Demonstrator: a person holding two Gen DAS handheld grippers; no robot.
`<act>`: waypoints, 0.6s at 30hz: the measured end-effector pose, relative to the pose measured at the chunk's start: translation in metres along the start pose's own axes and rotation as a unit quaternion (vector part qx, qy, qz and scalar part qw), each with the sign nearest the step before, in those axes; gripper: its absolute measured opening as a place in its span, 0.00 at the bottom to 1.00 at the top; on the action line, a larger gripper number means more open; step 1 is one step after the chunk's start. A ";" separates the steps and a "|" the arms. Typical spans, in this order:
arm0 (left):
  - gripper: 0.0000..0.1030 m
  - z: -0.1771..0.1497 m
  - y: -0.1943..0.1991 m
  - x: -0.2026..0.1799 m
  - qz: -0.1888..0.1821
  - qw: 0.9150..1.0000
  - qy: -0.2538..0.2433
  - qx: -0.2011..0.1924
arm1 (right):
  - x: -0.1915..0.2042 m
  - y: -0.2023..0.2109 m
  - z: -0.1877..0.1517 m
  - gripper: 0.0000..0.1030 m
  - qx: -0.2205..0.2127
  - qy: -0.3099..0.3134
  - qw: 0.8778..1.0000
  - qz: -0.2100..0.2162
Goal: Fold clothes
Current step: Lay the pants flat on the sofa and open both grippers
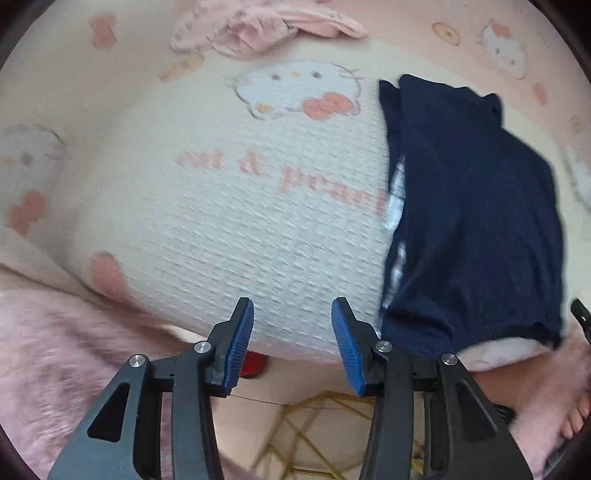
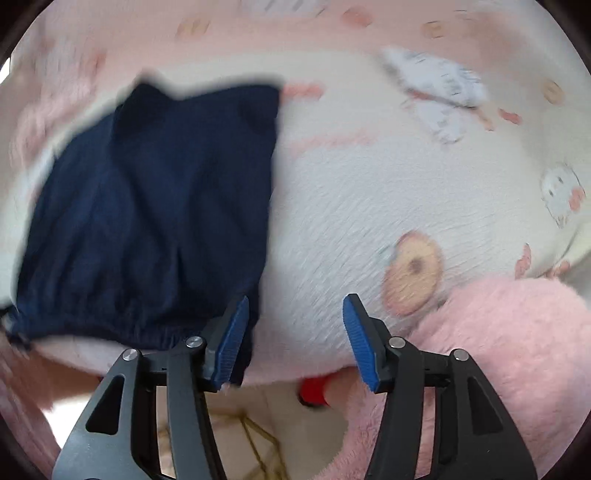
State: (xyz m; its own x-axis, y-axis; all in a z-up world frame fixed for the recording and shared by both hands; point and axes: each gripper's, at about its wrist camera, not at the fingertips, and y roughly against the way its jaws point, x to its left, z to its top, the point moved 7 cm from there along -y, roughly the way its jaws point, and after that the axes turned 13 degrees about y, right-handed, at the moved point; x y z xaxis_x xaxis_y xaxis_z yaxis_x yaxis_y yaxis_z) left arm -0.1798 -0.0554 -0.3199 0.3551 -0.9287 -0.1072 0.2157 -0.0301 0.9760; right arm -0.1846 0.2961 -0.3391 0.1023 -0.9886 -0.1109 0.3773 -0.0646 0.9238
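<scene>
two tools hang over a bed with a white cat blanket. the left tool has its blue fingers apart with nothing between them. the right tool is apart and empty too. folded dark blue clothes lie flat on the blanket, just beside each tool. pink clothes sit bunched at the far edge.

A folded navy garment lies flat on the cartoon-print blanket, elastic waistband nearest.
</scene>
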 end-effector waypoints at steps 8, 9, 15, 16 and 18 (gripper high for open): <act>0.45 -0.031 -0.008 -0.029 -0.015 0.996 -0.078 0.035 | 0.020 -0.001 -0.016 0.52 0.027 0.033 0.998 0.046; 0.45 -0.032 -0.009 -0.025 -0.010 0.997 -0.075 0.036 | 0.023 -0.004 -0.022 0.53 0.041 0.042 0.997 0.044; 0.45 -0.032 -0.006 -0.008 -0.099 0.991 0.012 0.084 | 0.017 0.005 -0.036 0.53 0.054 0.020 0.997 0.049; 0.45 -0.033 -0.007 -0.008 -0.119 0.988 0.025 0.097 | 0.016 0.008 -0.035 0.53 0.045 0.010 0.997 0.066; 0.45 -0.035 -0.010 -0.009 -0.139 0.983 0.038 0.112 | 0.018 0.012 -0.034 0.53 0.035 -0.010 0.993 0.110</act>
State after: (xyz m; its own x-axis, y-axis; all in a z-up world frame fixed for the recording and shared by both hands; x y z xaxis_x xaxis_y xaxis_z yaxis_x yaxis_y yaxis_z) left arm -0.1528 -0.0339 -0.3358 0.3795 -0.8433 -0.3805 0.1104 -0.3670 0.9236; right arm -0.1474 0.2825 -0.3426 0.1569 -0.9822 0.1030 0.2830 0.1446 0.9482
